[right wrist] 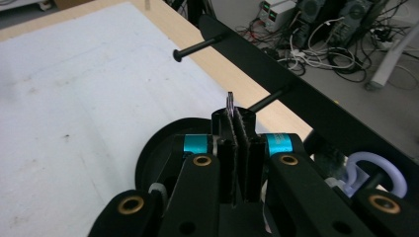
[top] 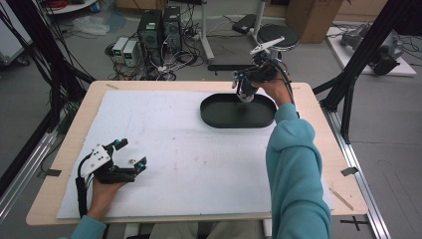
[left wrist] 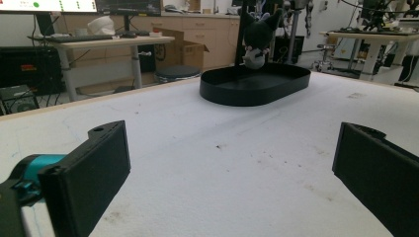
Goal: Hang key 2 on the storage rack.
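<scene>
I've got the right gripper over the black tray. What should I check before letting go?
1. Right gripper shut on the thin pale piece: ok.
2. Right gripper over the black oval tray: ok.
3. Piece low enough over the tray floor: cannot tell.
4. Tray flat on the white mat: ok.
5. Left gripper open, resting well apart from the tray: ok.

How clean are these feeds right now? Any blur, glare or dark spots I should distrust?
High view: soft, evenly lit, the black tray reads as one dark mass. Left gripper view: near jaws blurred, the tray sharper. Right gripper view: the right gripper sits very close, shut on a thin item too small to identify.
</scene>
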Demonstrator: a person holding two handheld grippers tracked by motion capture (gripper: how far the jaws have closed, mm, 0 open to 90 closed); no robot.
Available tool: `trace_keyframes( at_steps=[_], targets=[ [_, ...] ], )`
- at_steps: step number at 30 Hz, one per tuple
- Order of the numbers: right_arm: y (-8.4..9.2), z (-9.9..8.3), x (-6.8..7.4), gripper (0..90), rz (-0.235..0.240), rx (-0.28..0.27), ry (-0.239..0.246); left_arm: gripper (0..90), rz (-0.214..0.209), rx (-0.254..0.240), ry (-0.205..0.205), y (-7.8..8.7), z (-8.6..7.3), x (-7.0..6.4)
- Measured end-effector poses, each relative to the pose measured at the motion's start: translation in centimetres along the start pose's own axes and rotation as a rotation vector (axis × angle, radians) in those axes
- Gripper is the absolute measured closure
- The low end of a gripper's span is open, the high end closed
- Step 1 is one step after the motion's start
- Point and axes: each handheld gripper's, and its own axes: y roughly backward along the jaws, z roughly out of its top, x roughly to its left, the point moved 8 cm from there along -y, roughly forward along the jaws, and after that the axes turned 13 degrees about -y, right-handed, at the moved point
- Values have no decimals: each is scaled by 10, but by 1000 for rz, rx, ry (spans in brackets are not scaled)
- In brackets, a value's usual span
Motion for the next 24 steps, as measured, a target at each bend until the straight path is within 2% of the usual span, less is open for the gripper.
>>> trace_keyframes(
  at_steps=[13, 24],
  targets=[
    [0, 0, -8, 888, -26, -12, -10, 17, -4, -2, -3, 0, 0, 0],
    [-6, 0, -10, 888, -29, -13, -6, 17, -8, -1, -10, 0, 0, -1]
  ],
)
